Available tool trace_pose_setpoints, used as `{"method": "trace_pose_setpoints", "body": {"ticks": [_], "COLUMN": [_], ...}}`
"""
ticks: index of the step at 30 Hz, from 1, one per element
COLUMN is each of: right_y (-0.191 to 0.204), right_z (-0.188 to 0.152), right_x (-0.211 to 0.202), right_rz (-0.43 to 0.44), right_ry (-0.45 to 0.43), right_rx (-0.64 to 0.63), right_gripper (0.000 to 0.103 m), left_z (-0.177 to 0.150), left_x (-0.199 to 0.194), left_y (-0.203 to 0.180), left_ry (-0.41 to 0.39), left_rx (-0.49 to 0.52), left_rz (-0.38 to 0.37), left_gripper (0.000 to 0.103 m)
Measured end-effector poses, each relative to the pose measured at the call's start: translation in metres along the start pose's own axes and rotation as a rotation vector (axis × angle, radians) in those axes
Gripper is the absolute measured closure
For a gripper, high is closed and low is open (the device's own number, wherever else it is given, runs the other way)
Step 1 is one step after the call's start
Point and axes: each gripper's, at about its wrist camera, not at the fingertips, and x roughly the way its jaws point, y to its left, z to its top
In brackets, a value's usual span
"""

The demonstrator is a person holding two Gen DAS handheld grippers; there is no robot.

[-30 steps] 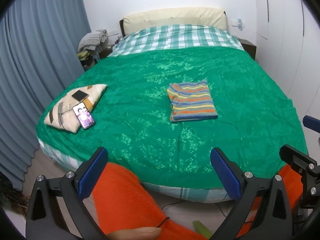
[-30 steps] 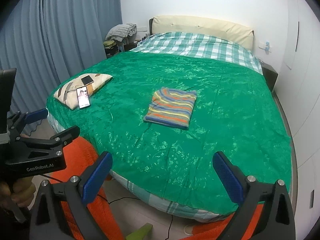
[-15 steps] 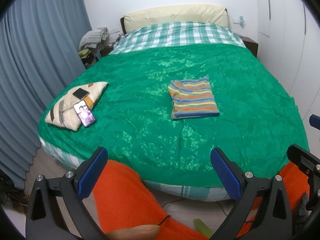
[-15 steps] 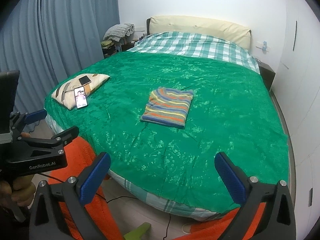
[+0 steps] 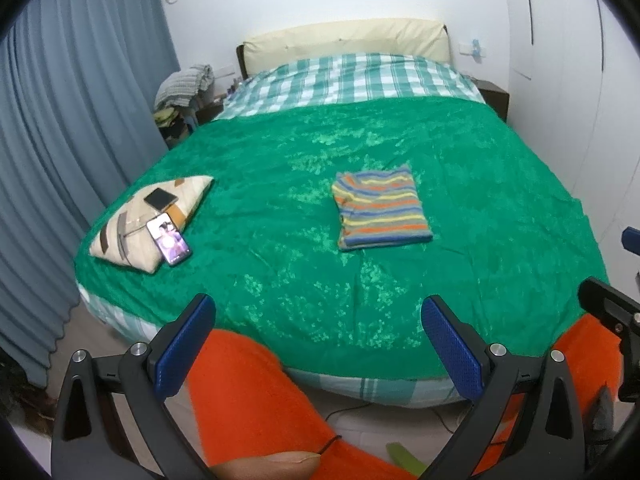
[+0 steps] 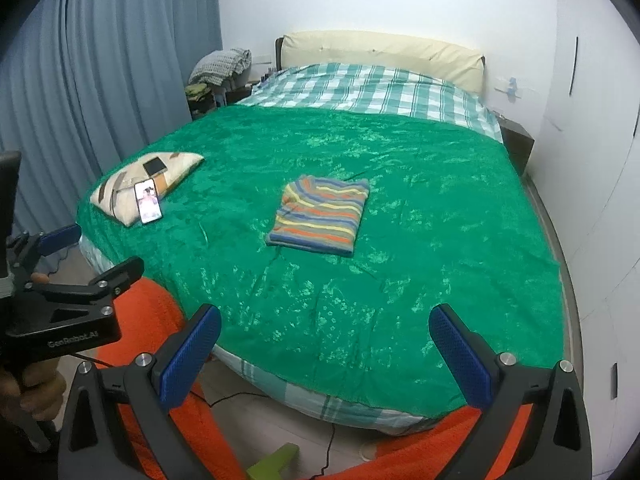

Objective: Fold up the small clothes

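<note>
A striped garment (image 5: 380, 210) (image 6: 322, 214), folded into a neat rectangle, lies in the middle of the green bedspread (image 5: 280, 184) (image 6: 440, 208). My left gripper (image 5: 318, 344) hangs open off the foot of the bed, well short of the garment, with nothing between its blue pads. My right gripper (image 6: 324, 354) is open too, also back from the bed's edge and empty. In the right wrist view the left gripper (image 6: 76, 256) shows at the far left, held by a hand (image 6: 28, 392).
A beige pillow (image 5: 148, 220) (image 6: 136, 184) at the bed's left edge carries two phones (image 5: 168, 240) (image 6: 148, 206). Orange-clad legs (image 5: 256, 400) (image 6: 148, 320) fill the space below the grippers. Grey curtains (image 5: 60, 140) hang left, white wardrobe doors (image 6: 592, 160) right.
Both grippers have drawn back slightly from the bed and lifted, so the garment sits a little farther away. The garment itself has not moved.
</note>
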Motion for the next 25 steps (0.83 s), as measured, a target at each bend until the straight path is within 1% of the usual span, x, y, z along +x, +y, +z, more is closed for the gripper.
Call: {"method": "trace_pose_setpoints", "body": {"ticks": [4,10,15,25], "right_y": [-0.004,-0.013,-0.014,-0.013], "right_z": [0.0,-0.003,-0.003,-0.002], "right_x": [-0.008,-0.003,-0.003,0.001], "right_rz": [-0.027,-0.036,-0.03,-0.024], "right_ry": [-0.022,-0.005,-0.006,-0.001], "right_rx": [0.011,0.035,0.037,0.037], "right_gripper": [0.0,0.0,0.0,0.0], "left_z": [0.001,-0.003,-0.003,-0.002], "left_x": [0.0,0.001,0.001,0.0], "left_y": [-0.003,-0.01,-0.011,-0.017], "left_ry": [-0.004,-0.005,-0.001,-0.02], "left_rx": [0.004,0.015,0.012,0.035], "left_rz": [-0.007,-0.006,-0.038,-0.009], "left_gripper": [0.0,0.0,0.0,0.0]}}
